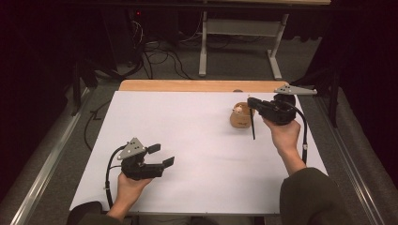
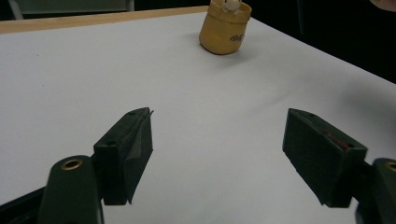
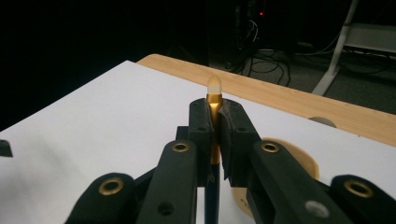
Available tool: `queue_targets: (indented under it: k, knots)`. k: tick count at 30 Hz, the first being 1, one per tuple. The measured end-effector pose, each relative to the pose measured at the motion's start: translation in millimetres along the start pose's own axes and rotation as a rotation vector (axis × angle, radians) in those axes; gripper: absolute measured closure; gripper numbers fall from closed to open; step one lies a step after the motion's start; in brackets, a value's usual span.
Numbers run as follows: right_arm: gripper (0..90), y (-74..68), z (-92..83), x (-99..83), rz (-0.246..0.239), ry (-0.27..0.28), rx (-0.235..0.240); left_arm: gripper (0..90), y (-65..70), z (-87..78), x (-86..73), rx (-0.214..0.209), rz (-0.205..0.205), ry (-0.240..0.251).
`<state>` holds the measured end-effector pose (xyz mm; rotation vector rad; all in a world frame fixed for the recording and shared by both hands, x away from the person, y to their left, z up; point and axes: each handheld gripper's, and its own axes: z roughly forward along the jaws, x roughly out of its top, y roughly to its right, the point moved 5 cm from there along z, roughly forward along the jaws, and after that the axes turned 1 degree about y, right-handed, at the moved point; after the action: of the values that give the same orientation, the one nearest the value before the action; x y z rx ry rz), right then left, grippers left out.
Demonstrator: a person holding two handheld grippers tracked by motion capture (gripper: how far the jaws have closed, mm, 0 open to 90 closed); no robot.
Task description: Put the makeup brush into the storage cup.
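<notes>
Right of centre in the high view, the right gripper (image 1: 253, 104) has its fingers clenched on a pencil (image 1: 253, 125), which hangs from them as a thin dark line down toward the white tabletop (image 1: 197, 140). We read the grip as taken high on the shaft: in the right gripper view the gold ferrule and pale eraser (image 3: 214, 86) rise just above the closed fingers (image 3: 201, 122), while the dark shaft runs down out of the bottom of the frame. Held near its top, the pencil keeps most of its length free below the hand, which would suit lowering it point first into a container.

Just left of that gripper in the high view stands a tan holder (image 1: 240, 117), upright, with a small pale object in its mouth; the left gripper view shows it at top centre (image 2: 224, 29), dark lettering on its side. The pencil hangs just beside the holder; we cannot tell whether they touch.

At lower left of the high view, the left gripper (image 1: 162, 155) rests low over the tabletop, its fingers (image 2: 126, 154) released and spread wide with nothing between them. We judge it to be kept well apart so as to leave the working hand room.
</notes>
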<state>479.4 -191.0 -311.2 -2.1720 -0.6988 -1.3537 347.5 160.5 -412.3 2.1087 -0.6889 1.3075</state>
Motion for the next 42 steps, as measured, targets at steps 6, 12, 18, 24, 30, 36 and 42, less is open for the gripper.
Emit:
queue_targets:
  k: [6, 12, 18, 24, 30, 36, 42]
  knots:
    - [85.9, 4.6, 5.7, 10.1, -0.003, 0.002, -0.019, 24.8, -0.4, 0.6, -0.1, 0.000, -0.006, -0.002]
    - [85.9, 8.9, 10.6, 16.3, -0.011, -0.004, -0.042, 24.8, -0.1, -0.1, -0.2, 0.001, -0.001, -0.003]
    - [85.9, 12.3, 17.3, 22.3, -0.020, -0.016, -0.065, 24.9, 0.3, 0.3, -0.3, 0.000, -0.003, -0.005]
    - [85.8, 18.6, 24.0, 29.8, -0.024, -0.018, -0.093, 25.0, 0.6, 0.3, -0.5, -0.001, 0.001, -0.006]
    - [85.8, 21.9, 33.3, 36.1, -0.023, -0.016, -0.113, 25.1, 1.3, 0.7, -0.6, -0.001, 0.006, -0.008]
    - [85.7, 23.2, 43.1, 40.0, -0.011, -0.020, -0.120, 25.1, 2.1, 0.7, -0.7, -0.005, 0.009, -0.008]
    - [85.7, 24.5, 53.7, 41.7, -0.012, -0.028, -0.125, 25.2, 3.1, 1.2, -0.9, -0.007, 0.013, -0.013]
